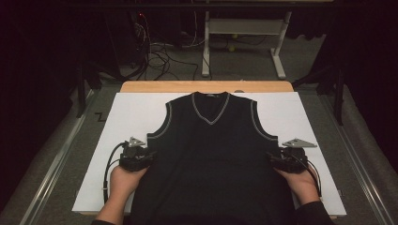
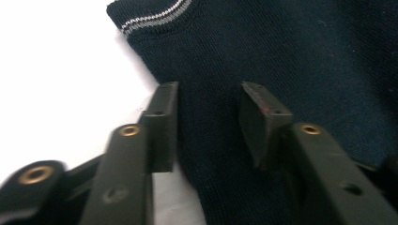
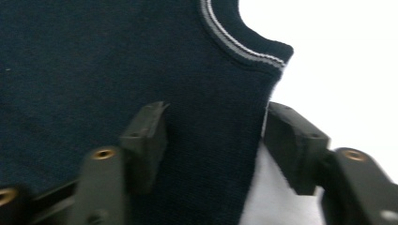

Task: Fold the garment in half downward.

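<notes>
Nearest the person, the left gripper [image 1: 141, 157] and the right gripper [image 1: 280, 159] each sat at a side seam of the dark vest [image 1: 213, 154] — jaws parted, straddling the edge just below each armhole, apparently not yet pinching. The vest lay flat between them on the white board [image 1: 117, 117], its long axis running away toward the V-neck — both hands equally near.
</notes>
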Action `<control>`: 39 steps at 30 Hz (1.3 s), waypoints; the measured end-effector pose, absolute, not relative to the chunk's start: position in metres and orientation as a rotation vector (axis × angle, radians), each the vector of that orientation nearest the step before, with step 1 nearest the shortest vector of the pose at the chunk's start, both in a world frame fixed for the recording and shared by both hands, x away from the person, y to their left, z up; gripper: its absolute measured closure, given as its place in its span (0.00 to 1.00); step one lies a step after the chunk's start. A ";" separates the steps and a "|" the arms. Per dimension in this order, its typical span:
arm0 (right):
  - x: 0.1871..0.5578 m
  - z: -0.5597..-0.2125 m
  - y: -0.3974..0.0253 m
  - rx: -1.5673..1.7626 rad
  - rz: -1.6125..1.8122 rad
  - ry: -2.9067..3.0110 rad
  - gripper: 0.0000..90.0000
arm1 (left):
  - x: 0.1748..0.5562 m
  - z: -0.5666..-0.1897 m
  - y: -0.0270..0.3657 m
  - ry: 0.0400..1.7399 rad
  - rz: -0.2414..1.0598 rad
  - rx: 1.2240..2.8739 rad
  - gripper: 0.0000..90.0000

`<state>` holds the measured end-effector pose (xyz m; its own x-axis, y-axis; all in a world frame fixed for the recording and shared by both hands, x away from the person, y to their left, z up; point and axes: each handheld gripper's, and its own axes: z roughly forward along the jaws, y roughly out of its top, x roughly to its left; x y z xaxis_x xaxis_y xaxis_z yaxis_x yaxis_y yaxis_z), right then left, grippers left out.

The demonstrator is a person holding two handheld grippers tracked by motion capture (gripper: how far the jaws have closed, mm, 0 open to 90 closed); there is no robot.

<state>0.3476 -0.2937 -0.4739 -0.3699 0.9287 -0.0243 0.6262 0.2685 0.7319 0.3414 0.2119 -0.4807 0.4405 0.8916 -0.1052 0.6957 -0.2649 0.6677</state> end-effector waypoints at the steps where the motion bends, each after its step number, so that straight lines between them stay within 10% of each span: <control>1: 0.347 -0.474 -0.293 1.405 0.893 2.092 0.56 | 0.341 -0.481 0.212 1.323 0.382 2.041 0.69; 10: 0.344 -0.474 -0.289 1.358 0.925 2.127 0.90 | 0.341 -0.481 0.214 1.302 0.358 2.029 0.86; 39: 0.313 -0.451 -0.309 1.248 1.077 2.012 0.93 | 0.316 -0.455 0.251 1.245 0.340 1.829 0.90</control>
<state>0.3134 -0.3093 -0.4509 -0.4302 0.9023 -0.0292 0.4762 0.2543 0.8417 0.3160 0.2508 -0.4554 0.4614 0.8553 -0.2357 0.6165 -0.1180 0.7785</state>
